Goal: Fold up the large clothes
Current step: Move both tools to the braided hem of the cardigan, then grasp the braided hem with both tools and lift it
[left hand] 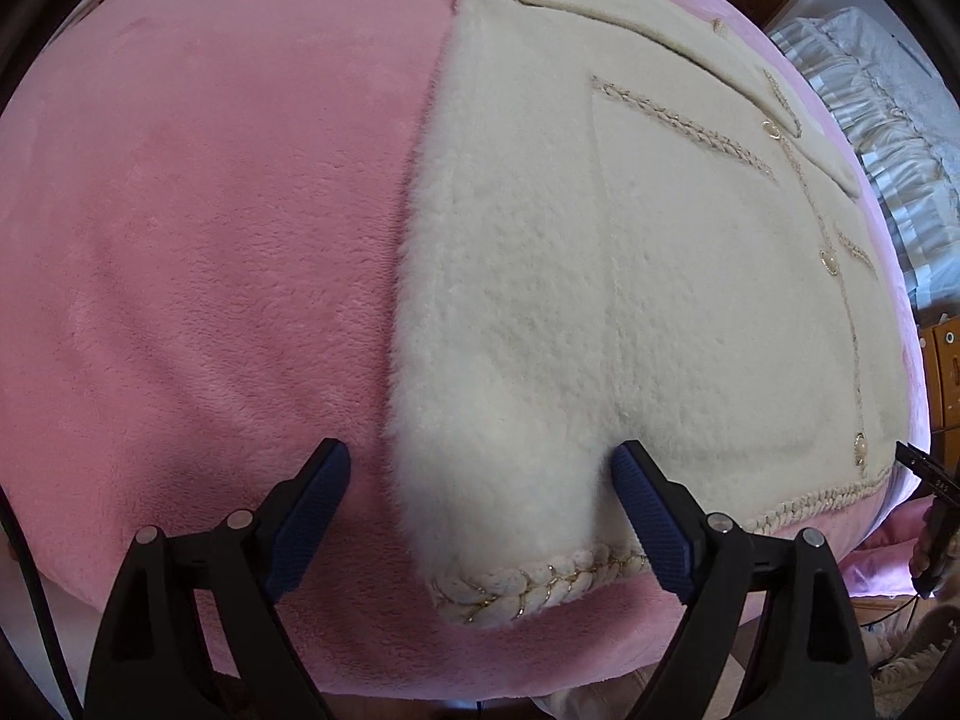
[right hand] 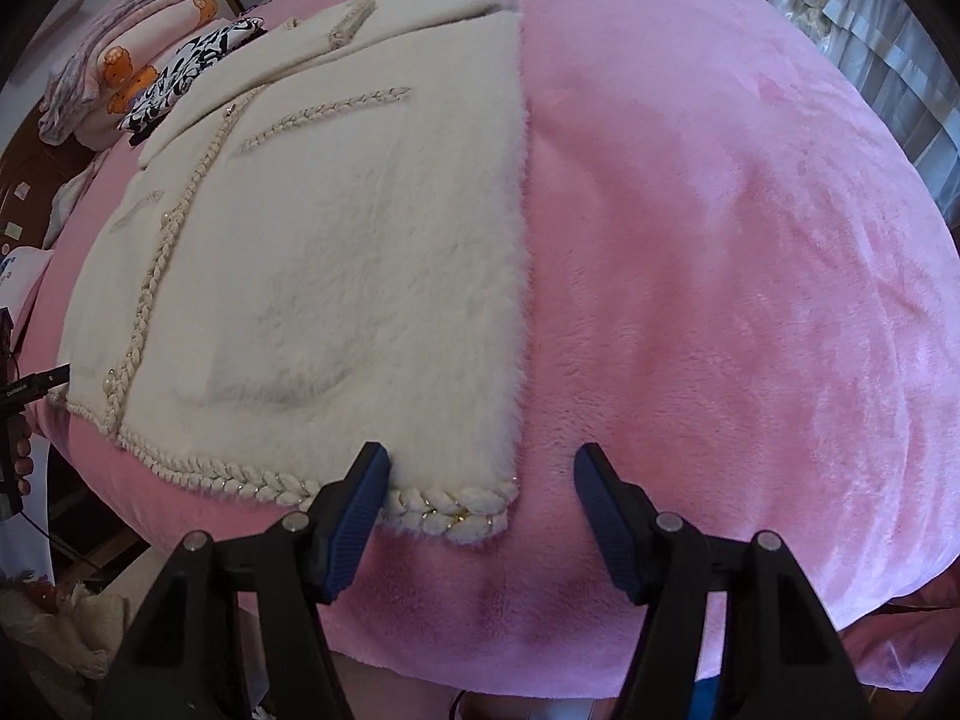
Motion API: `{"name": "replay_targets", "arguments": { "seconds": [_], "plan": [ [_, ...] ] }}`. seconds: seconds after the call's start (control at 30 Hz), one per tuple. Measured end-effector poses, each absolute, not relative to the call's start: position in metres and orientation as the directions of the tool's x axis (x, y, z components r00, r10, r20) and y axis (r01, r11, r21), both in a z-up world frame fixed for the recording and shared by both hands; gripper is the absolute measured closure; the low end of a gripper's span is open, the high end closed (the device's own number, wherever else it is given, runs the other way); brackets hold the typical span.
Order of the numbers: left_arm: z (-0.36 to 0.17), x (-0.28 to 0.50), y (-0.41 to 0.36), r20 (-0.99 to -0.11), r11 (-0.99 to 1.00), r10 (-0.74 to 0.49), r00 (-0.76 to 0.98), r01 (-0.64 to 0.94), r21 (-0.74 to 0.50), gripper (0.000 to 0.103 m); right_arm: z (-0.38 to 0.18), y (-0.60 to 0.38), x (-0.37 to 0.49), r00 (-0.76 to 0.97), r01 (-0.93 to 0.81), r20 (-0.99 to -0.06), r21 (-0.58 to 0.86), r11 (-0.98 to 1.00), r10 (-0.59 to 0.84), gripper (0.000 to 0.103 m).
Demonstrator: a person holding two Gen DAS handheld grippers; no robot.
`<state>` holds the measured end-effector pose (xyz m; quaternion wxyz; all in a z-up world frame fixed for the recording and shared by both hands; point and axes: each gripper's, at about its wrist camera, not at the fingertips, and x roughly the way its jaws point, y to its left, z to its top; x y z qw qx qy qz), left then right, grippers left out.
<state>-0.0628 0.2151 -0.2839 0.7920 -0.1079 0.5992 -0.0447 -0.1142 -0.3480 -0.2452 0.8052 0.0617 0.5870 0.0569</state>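
**Q:** Cream-coloured and fluffy, is that the garment?

**A:** Yes. A cream plush jacket (left hand: 600, 276) lies flat on a pink fleece blanket (left hand: 198, 252) that covers a bed. Braided cream trim (left hand: 528, 588) with gold thread runs along its hem and front edge, and small pale buttons (left hand: 830, 262) sit down the front. A pocket outline is stitched on each front panel.

**Q:** Where does it lie in each view?

**A:** In the left wrist view it fills the frame from the centre out toward 3 o'clock, with bare pink blanket toward 9 o'clock. In the right wrist view the jacket (right hand: 336, 240) spreads from the centre toward 10 o'clock, and the blanket (right hand: 720, 300) takes up the side toward 3 o'clock.

**Q:** What are the grippers doing?

**A:** The left gripper (left hand: 480, 468) has its jaws wide apart at 6 o'clock. A folded hem corner of the jacket sits between the blue fingertips (left hand: 645, 516), which do not clamp it. The right gripper (right hand: 480, 468) is also spread wide at 6 o'clock. Its left fingertip (right hand: 360, 504) rests over the braided hem (right hand: 456, 510), and the jacket's other hem corner lies between the jaws, unclamped.

**Q:** Anything else nearby?

**A:** At 10 o'clock in the right wrist view, folded pink bedding with an orange bear print (right hand: 126, 69) and a black-and-white patterned cloth (right hand: 186, 69) lie beyond the jacket. Pale pleated curtains (right hand: 870, 42) hang at 2 o'clock.
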Motion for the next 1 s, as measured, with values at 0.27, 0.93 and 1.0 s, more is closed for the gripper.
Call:
{"name": "replay_targets", "arguments": {
  "seconds": [0.27, 0.93, 1.0],
  "plan": [
    [-0.286, -0.065, 0.207, -0.933, 0.965, -0.253, 0.256, -0.004, -0.263, 0.015, -0.247, -0.331, -0.114, 0.285, -0.122, -0.936, 0.176, 0.977, 0.205, 0.064],
    [-0.171, -0.029, 0.213, -0.842, 0.847, -0.388, 0.374, -0.215, -0.486, 0.095, -0.141, -0.313, -0.074, 0.332, -0.157, -0.894, 0.263, 0.952, 0.302, 0.089],
    [-0.143, -0.012, 0.223, -0.782, 0.792, -0.414, 0.466, -0.239, -0.562, 0.095, -0.114, -0.313, -0.059, 0.381, -0.147, -0.86, 0.307, 0.94, 0.34, 0.089]
  ]
}}
